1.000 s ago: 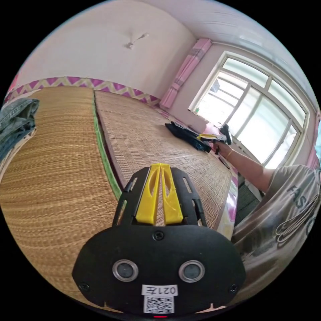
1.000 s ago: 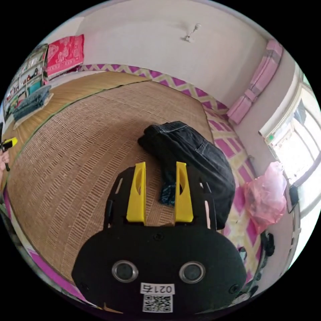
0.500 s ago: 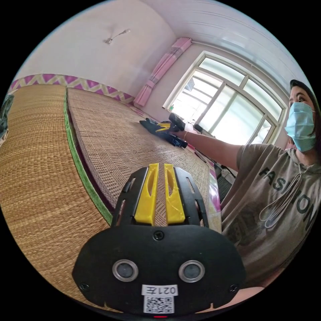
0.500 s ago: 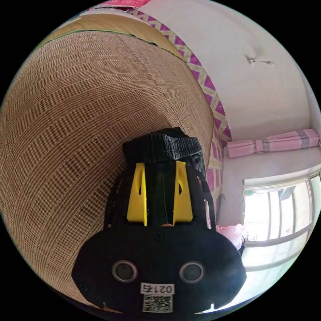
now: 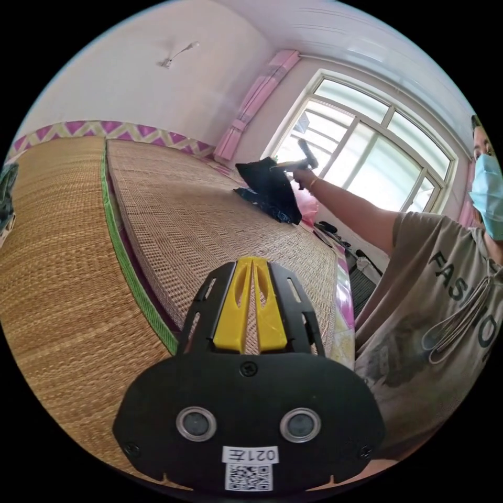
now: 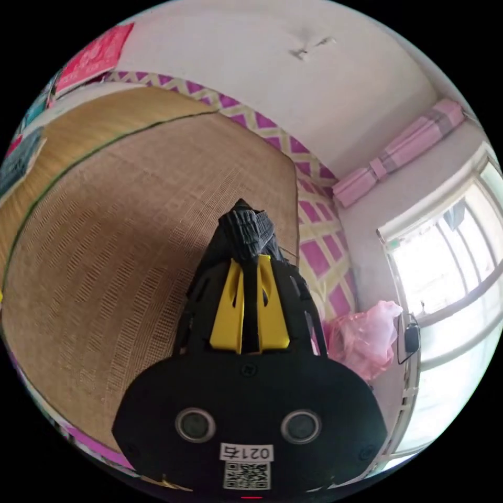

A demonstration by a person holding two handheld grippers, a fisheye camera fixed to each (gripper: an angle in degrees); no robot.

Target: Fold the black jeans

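Note:
The black jeans (image 6: 245, 238) hang bunched from my right gripper (image 6: 250, 260), whose yellow jaws are shut on their dark waistband fabric. In the left gripper view the same black jeans (image 5: 271, 188) dangle over the far part of the woven mat, lifted by the right gripper (image 5: 279, 166) in the person's raised hand. My left gripper (image 5: 251, 262) hovers over the near mat with its yellow jaws shut and nothing between them.
Woven straw mats (image 5: 199, 220) cover a raised platform, split by a green seam (image 5: 123, 257). The person's arm and grey shirt (image 5: 440, 325) fill the right side. A pink plastic bag (image 6: 361, 335) lies by the window wall. Folded blue jeans (image 5: 5, 201) sit at far left.
My right gripper went from open to shut on the black jeans and lifted them off the mat. My left gripper's jaws closed the small gap they showed half a second ago.

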